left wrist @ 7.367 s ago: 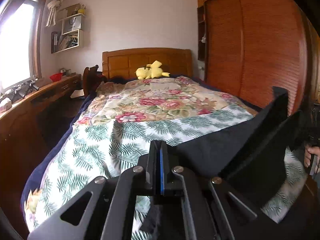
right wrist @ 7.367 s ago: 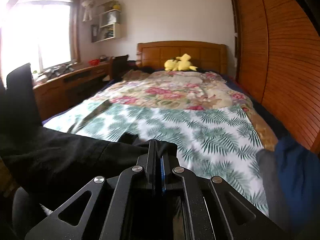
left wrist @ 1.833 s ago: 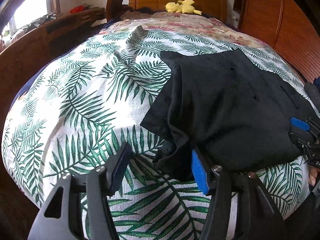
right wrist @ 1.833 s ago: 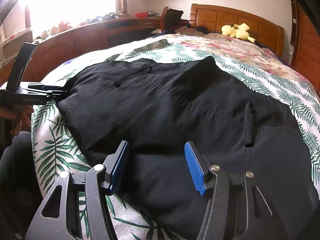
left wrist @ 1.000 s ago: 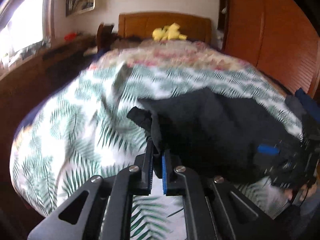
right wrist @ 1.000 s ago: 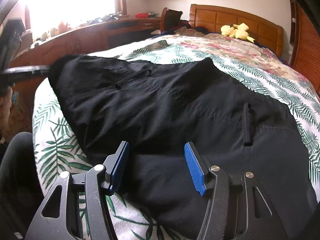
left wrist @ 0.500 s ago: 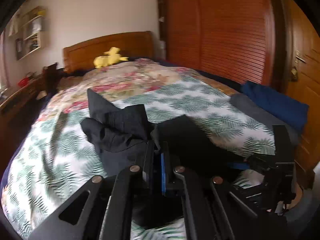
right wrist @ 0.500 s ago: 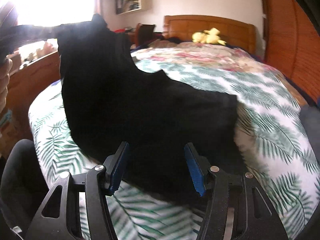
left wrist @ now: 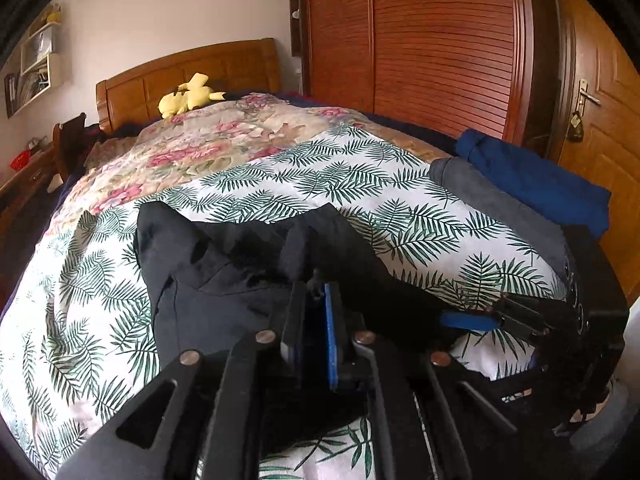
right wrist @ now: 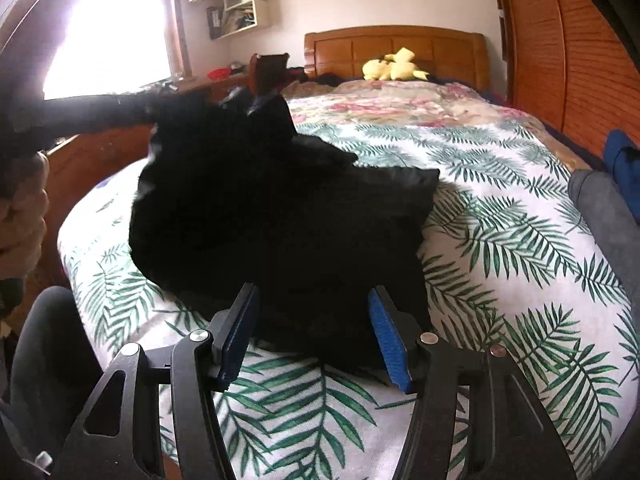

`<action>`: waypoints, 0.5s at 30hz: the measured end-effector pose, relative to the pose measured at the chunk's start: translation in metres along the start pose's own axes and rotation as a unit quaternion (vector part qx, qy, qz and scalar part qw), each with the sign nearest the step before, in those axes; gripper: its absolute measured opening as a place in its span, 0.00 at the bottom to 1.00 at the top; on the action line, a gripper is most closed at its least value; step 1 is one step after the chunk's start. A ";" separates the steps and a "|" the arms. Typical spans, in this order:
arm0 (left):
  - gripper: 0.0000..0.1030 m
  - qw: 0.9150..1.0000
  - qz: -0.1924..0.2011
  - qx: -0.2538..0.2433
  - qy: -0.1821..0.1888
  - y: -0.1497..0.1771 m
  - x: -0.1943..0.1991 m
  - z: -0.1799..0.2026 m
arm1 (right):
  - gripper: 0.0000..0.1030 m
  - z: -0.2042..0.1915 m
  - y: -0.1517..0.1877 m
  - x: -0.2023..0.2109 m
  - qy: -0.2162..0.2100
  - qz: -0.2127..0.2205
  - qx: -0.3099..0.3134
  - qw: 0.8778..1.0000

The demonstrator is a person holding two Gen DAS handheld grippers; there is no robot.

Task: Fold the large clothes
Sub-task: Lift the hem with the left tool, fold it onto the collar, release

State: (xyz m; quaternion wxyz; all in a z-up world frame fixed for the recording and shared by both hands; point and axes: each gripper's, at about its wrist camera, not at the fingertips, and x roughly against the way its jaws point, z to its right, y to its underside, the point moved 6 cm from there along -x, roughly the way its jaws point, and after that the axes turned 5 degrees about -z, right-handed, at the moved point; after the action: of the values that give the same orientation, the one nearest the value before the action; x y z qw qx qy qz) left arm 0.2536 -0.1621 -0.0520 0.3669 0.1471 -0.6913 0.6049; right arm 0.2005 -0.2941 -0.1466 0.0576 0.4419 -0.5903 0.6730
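Bed [left wrist: 420, 208], palm-print cover: black garment [left wrist: 240, 264] lying near its foot; left gripper [left wrist: 314, 320] fingers opening, cloth between them, carrying the edge over for folding; right gripper [right wrist: 314, 332] fingers standing apart, astride the hem.

A wooden headboard [left wrist: 188, 74] was set against a pale wall [left wrist: 168, 12]. Louvred wardrobe doors [left wrist: 420, 44] were seen beside the bed, and a bright window [right wrist: 108, 28] was placed opposite.

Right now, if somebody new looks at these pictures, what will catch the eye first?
First, the black garment bunched on the palm-leaf bedspread, one edge pinched in the left tongs as they begin opening. The right tongs stand open around its near edge. Behind, a yellow plush toy lies by the wooden headboard.
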 end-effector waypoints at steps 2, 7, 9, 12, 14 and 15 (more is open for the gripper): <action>0.07 1.000 0.005 0.000 0.000 -0.001 0.006 0.001 | 0.56 -0.004 -0.005 0.002 -0.006 0.006 0.001 1.000; 0.10 0.999 0.033 -0.002 0.011 -0.001 0.042 -0.008 | 0.56 -0.013 -0.014 -0.001 -0.017 0.014 0.003 1.000; 0.12 0.999 0.046 -0.003 0.002 0.002 0.057 -0.017 | 0.56 -0.016 -0.016 -0.003 -0.020 0.014 0.004 1.000; 0.13 0.998 0.059 0.005 -0.009 0.010 0.073 -0.035 | 0.56 -0.024 -0.022 -0.002 -0.019 0.019 0.012 1.000; 0.14 0.998 0.060 0.019 -0.011 0.019 0.080 -0.050 | 0.56 -0.028 -0.030 0.001 -0.019 0.027 0.012 0.999; 0.14 0.998 0.059 0.028 -0.012 0.025 0.083 -0.059 | 0.56 -0.033 -0.036 0.004 -0.022 0.032 0.014 0.999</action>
State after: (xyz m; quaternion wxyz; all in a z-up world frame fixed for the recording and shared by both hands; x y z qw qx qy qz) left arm 0.1997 -0.0807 -0.0133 0.3177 0.1234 -0.6862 0.6426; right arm 0.2028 -0.2572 -0.1145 0.0163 0.4385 -0.5956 0.6729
